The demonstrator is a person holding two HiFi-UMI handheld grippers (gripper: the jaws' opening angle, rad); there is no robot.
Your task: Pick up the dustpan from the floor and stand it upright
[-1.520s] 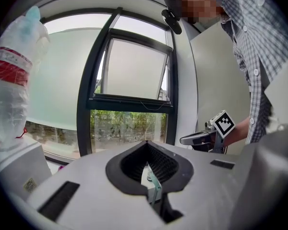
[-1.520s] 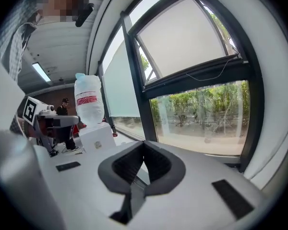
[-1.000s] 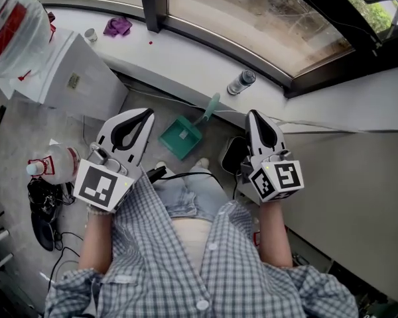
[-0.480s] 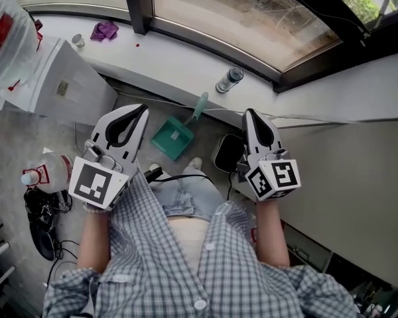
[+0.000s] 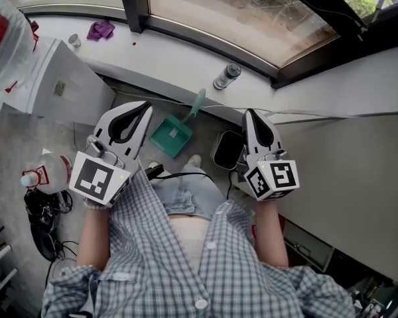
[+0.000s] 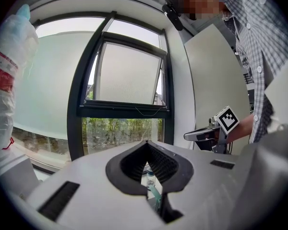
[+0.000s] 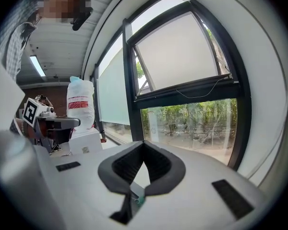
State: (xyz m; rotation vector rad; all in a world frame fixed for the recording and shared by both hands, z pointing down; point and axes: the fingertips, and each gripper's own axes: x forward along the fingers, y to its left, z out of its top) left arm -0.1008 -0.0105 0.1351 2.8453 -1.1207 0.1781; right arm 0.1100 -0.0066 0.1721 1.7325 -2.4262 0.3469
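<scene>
The teal dustpan (image 5: 171, 135) lies flat on the grey floor by the window wall, its handle (image 5: 197, 103) slanting up toward the sill. Both grippers hover above the floor, level and apart from it. My left gripper (image 5: 144, 106) is to the left of the pan, jaws shut and empty. To its right, my right gripper (image 5: 249, 113) is also shut and empty. In the left gripper view (image 6: 146, 143) a sliver of the teal handle (image 6: 155, 193) shows through the jaw hollow. A teal speck (image 7: 138, 200) shows below my right gripper (image 7: 144, 143) in the right gripper view.
A bottle (image 5: 226, 76) stands on the white sill, with a purple cloth (image 5: 101, 29) and small cup (image 5: 74, 41) further left. A white box (image 5: 53, 78) stands at left. A water bottle (image 5: 46, 171), shoes and cables (image 5: 40, 211) lie on the floor. A black object (image 5: 225, 150) sits by the right-hand panel (image 5: 345, 164).
The head view has drifted, so the scene sits a little further left in the picture. Both grippers keep their places and stay shut. The dustpan has not moved on the floor.
</scene>
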